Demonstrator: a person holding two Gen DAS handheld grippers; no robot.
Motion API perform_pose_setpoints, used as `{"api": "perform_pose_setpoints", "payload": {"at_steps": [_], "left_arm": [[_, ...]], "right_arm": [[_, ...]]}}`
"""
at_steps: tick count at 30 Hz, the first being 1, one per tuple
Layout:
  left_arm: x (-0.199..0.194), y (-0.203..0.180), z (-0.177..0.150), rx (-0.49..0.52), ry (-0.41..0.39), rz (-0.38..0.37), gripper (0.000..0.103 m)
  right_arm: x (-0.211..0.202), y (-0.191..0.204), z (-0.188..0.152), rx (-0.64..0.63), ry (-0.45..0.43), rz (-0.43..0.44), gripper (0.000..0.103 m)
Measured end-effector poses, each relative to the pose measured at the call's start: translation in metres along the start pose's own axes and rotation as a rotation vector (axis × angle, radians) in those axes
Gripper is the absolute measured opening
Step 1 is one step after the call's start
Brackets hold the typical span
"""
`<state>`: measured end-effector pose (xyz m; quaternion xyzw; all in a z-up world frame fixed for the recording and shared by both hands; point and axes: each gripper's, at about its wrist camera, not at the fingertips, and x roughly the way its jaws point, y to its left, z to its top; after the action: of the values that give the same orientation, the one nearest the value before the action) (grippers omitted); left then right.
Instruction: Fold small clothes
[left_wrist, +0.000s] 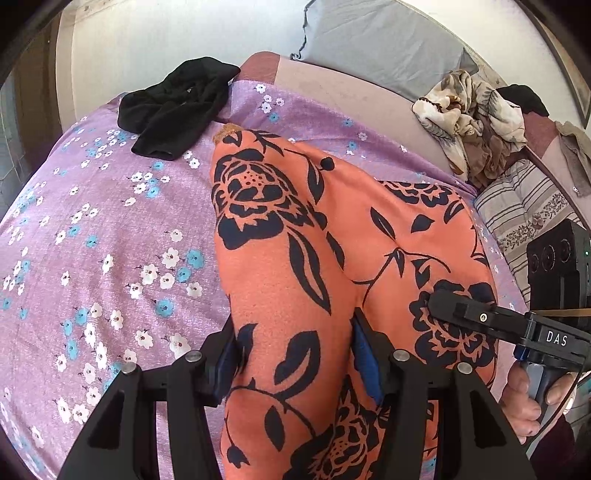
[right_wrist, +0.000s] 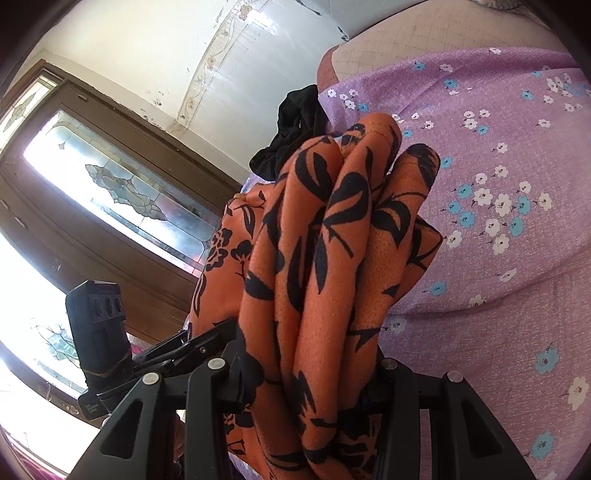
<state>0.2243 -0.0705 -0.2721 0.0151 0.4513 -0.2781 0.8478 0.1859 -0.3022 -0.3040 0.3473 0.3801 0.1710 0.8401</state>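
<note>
An orange garment with a black flower print (left_wrist: 295, 236) lies stretched over the purple flowered bedsheet (left_wrist: 110, 236). My left gripper (left_wrist: 295, 354) is shut on its near edge, the cloth bunched between the blue pads. My right gripper (right_wrist: 310, 384) is shut on a thick bunch of folds of the same orange garment (right_wrist: 332, 236). The right gripper also shows in the left wrist view (left_wrist: 465, 310) at the garment's right side. The left gripper shows in the right wrist view (right_wrist: 184, 350) beside the cloth.
A black garment (left_wrist: 177, 107) lies at the far left of the sheet. A crumpled cream floral cloth (left_wrist: 469, 122) and a striped cushion (left_wrist: 524, 210) sit at the right. A grey pillow (left_wrist: 376, 44) is at the back. A wooden glazed door (right_wrist: 110, 192) stands beyond the bed.
</note>
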Motion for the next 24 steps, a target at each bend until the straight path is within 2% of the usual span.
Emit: {"api": "perform_pose_setpoints", "payload": {"at_steps": [24], "left_arm": [[0.023,0.005,-0.008,0.017,0.062,0.07,0.058]], "right_arm": [[0.036,-0.009,0.005,0.05,0.07,-0.03,0.044]]}}
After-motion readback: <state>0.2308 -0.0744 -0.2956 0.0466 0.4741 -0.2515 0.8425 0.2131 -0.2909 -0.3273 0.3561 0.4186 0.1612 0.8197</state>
